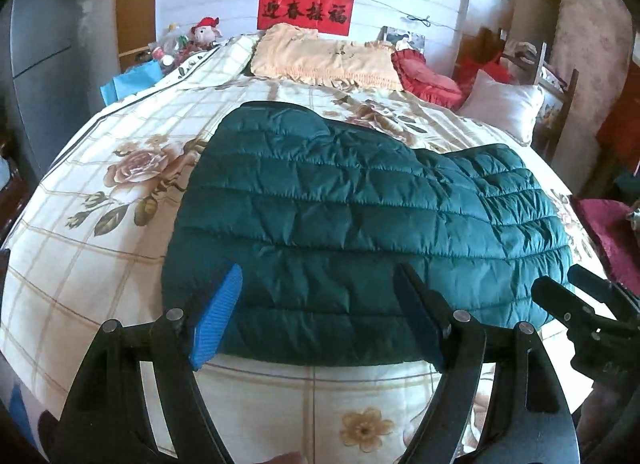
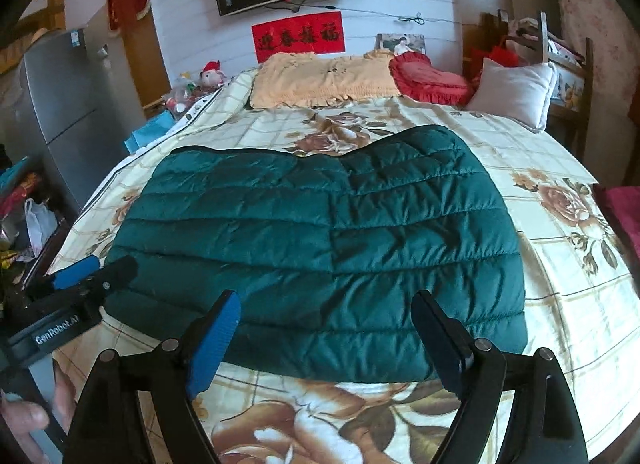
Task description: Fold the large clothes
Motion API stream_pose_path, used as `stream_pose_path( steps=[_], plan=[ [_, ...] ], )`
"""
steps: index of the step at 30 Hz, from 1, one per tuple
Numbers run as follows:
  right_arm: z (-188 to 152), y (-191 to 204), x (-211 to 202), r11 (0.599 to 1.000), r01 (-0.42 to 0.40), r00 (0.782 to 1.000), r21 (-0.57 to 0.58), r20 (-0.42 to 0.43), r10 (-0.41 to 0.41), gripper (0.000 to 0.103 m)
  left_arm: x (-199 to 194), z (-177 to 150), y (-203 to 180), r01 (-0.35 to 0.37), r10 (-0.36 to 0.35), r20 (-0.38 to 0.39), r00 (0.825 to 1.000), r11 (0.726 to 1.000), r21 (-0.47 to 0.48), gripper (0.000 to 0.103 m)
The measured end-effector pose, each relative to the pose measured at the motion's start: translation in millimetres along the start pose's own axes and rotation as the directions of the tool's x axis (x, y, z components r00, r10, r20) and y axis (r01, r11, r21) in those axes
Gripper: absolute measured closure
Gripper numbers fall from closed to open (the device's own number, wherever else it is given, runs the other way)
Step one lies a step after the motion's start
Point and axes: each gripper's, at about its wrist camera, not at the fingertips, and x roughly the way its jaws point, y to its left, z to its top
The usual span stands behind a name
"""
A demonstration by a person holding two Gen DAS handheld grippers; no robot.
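A dark green quilted jacket point(image 1: 360, 216) point(image 2: 320, 232) lies folded and flat on the floral bedspread point(image 1: 80, 264) point(image 2: 560, 264), with its near hem toward me. My left gripper point(image 1: 316, 276) hovers over the left part of that hem, open, with nothing between its blue pads. The right gripper point(image 2: 326, 300) hangs over the right part of the hem, also open and holding nothing. Each gripper shows in the other's view: the right gripper point(image 1: 568, 284) at the jacket's right corner, the left gripper point(image 2: 108, 264) at its left corner. A hand point(image 2: 28, 416) grips the left handle.
At the head of the bed lie a peach pillow point(image 2: 320, 80), a red frilled cushion point(image 2: 432, 80) and a white pillow point(image 2: 516, 92). A grey fridge point(image 2: 60, 104) and floor clutter point(image 2: 24, 224) stand left of the bed. A wooden chair point(image 2: 568, 64) stands at the right.
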Motion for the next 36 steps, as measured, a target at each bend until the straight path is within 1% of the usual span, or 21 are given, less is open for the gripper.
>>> stream_pose_path(
  steps=[1, 4, 8, 15, 33, 36],
  plan=[
    [-0.7, 1.5, -0.5, 1.0, 0.001, 1.0, -0.001, 0.002, -0.001, 0.017, -0.7, -1.7, -1.8, -0.004, 0.004, 0.003, 1.0, 1.0, 0.004, 0.024],
    [-1.4, 4.4, -0.6, 1.0, -0.005, 1.0, 0.001, 0.003, 0.005, 0.011, -1.4, -5.6, -4.5, -0.011, 0.011, 0.001, 1.0, 1.0, 0.016, 0.024],
    [0.5, 5.4, -0.1, 1.0, -0.01, 1.0, 0.004, 0.003, 0.01, 0.011, -2.4, -6.9, -4.5, -0.018, 0.018, 0.009, 1.0, 1.0, 0.017, 0.024],
    [3.5, 9.8, 1.9, 1.0, 0.007, 1.0, -0.005, 0.01, -0.007, 0.01, -1.5, -7.0, -5.9, -0.024, 0.024, 0.014, 1.0, 0.999, 0.024, 0.024],
    [-1.2, 8.6, 9.9, 1.0, -0.015, 1.0, 0.024, -0.017, 0.016, 0.01, 3.5, -10.5, -12.9, -0.026, 0.025, 0.01, 1.0, 0.999, 0.032, 0.024],
    [-1.2, 8.6, 8.2, 1.0, -0.015, 1.0, 0.025, -0.012, 0.016, 0.009, 3.4, -10.8, -13.0, -0.025, 0.025, 0.01, 1.0, 0.999, 0.032, 0.024]
  ],
)
